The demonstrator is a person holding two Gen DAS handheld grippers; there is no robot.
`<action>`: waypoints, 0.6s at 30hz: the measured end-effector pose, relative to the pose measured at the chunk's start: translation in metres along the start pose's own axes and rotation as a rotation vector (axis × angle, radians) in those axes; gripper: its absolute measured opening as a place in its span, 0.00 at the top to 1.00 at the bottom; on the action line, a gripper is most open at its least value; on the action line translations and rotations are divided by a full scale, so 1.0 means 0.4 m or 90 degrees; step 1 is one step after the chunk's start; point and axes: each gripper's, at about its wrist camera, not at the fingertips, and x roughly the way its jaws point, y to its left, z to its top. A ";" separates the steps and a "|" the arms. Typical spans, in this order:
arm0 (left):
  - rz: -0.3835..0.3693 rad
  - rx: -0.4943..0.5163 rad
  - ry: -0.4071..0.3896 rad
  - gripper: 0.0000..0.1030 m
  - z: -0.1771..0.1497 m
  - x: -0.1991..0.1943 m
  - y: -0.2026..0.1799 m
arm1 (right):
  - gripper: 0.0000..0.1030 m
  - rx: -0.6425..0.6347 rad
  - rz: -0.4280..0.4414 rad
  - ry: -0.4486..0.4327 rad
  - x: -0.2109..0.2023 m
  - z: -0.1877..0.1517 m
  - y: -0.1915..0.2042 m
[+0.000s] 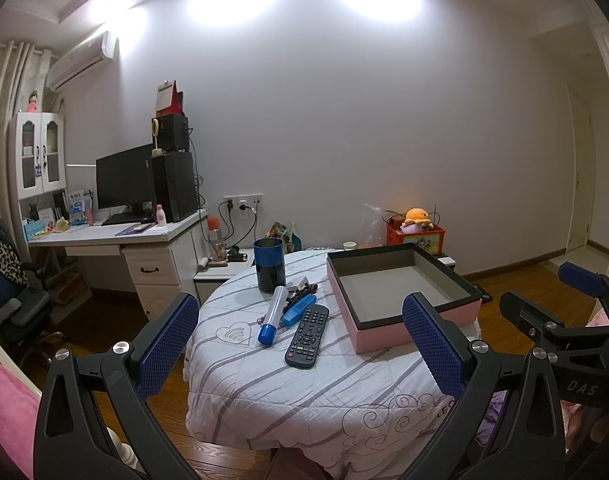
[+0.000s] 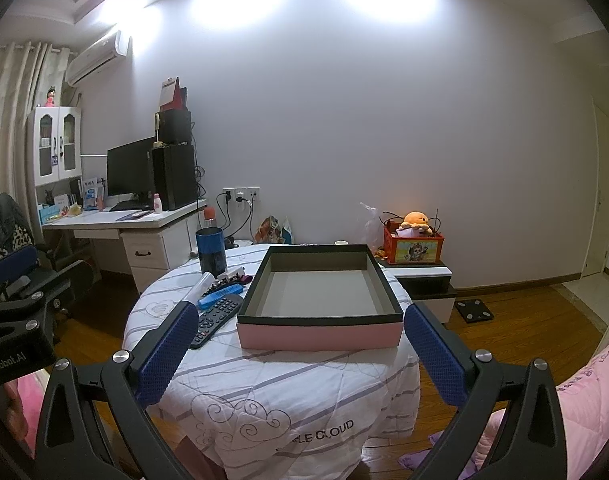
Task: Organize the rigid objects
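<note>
Two handheld grippers are hovering short of a round table draped in a striped white quilt. The left gripper, fingers spread wide and holding nothing, is facing a black remote control lying just ahead between its fingertips. Beyond the remote, a white tube with a blue cap and a blue flat case are lying side by side, with a dark blue cylinder standing farther back. The right gripper, likewise gaping and empty, is pointing at an open pink box sitting straight ahead of it.
</note>
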 end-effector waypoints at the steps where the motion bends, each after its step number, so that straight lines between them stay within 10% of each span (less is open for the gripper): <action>1: 0.000 0.000 0.000 0.00 0.000 0.001 0.000 | 0.00 0.000 0.000 0.000 0.000 -0.001 0.000; 18: 0.000 -0.003 0.005 0.00 -0.017 0.003 0.006 | 0.00 -0.001 0.001 0.002 0.001 -0.004 0.004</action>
